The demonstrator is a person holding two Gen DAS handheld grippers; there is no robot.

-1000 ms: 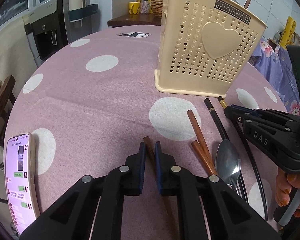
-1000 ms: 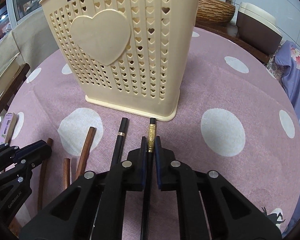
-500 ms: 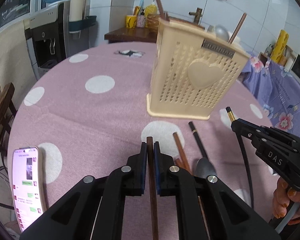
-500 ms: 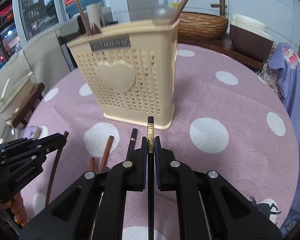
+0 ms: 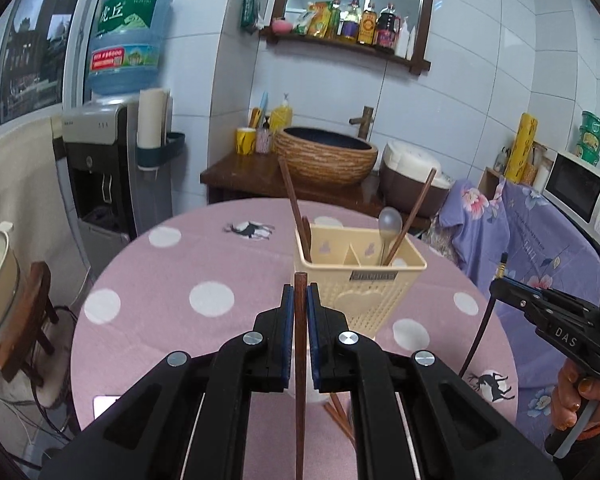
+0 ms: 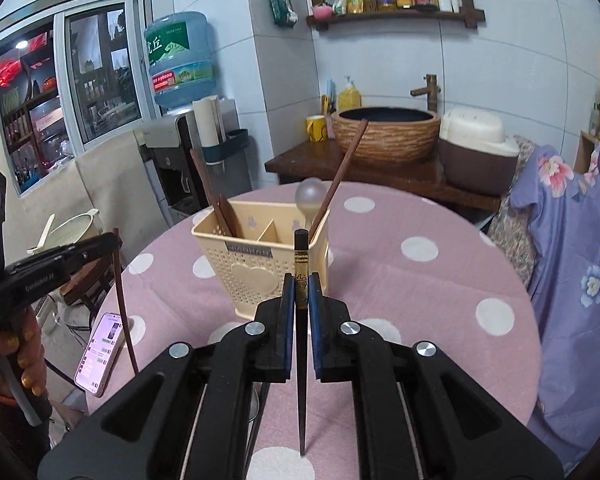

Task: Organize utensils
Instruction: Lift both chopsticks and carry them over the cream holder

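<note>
Gripping a brown chopstick in my left gripper, jaws clamped tight on it, clear of the table. My right gripper pinches a black chopstick, also lifted. Beyond both stands the caddy, mid-table, holding brown chopsticks and a spoon. A phone lies near the left edge.

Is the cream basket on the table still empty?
No. In the right wrist view the cream basket already holds brown chopsticks and a pale spoon standing in its compartments.
</note>
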